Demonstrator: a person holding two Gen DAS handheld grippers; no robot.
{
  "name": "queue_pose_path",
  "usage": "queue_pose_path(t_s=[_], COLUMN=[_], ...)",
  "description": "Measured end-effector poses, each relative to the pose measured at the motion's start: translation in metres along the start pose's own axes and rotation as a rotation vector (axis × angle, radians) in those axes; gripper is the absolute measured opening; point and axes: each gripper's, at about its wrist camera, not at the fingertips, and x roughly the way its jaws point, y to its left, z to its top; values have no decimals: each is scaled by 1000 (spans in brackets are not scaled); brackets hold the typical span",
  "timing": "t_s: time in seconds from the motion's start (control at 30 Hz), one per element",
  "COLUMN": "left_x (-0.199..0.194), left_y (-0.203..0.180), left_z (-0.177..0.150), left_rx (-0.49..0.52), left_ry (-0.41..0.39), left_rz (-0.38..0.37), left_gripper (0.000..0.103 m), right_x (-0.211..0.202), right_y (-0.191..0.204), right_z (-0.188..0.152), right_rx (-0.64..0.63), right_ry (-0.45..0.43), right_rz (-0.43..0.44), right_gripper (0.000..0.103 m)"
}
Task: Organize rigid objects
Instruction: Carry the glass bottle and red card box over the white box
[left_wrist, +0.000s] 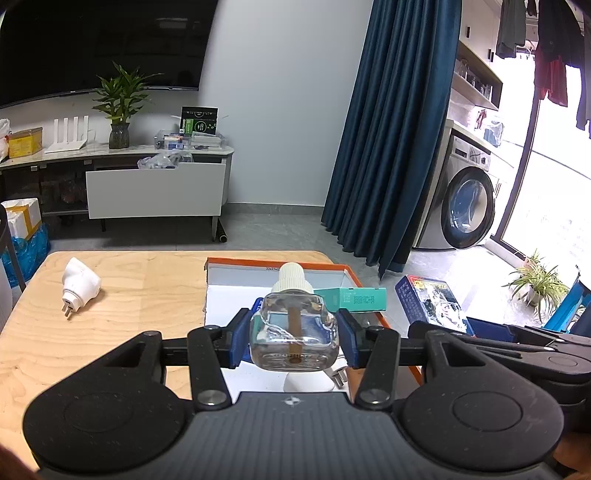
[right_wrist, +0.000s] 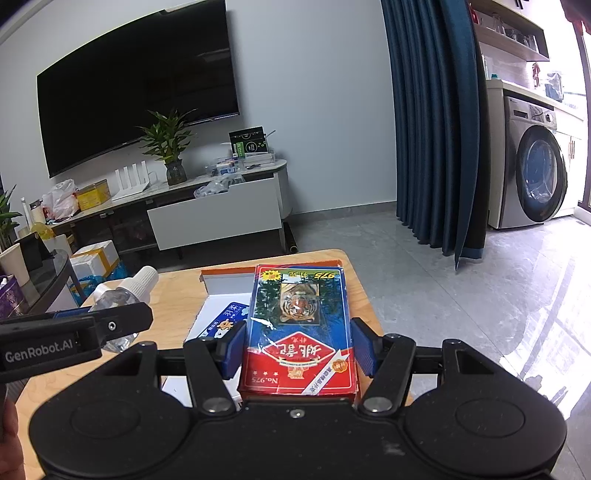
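Left wrist view: our left gripper (left_wrist: 294, 338) pinches a clear bottle (left_wrist: 294, 332) above the white tray (left_wrist: 236, 291); right gripper (right_wrist: 299, 350) clamps a card box (right_wrist: 299, 328) over the table (left_wrist: 110, 332), plug (left_wrist: 79, 288) lying loose

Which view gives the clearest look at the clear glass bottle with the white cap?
The left wrist view: the glass bottle sits centred between the left tool's blue pads, with its white cap and brown wick plain. The right wrist view shows the bottle only at its left edge, mostly hidden behind the left tool.
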Motion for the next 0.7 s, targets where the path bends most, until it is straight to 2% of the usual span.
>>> queue_pose_path(t_s=[0.7], left_x=[11], left_y=[3], left_z=[-1], left_rx=[-3], left_ry=[19], left_rz=[-7], left_gripper=[50], right_x=[10], right_y=[1], right_z=[0], right_rx=[-3], right_ry=[16], right_rz=[1], right_gripper=[72])
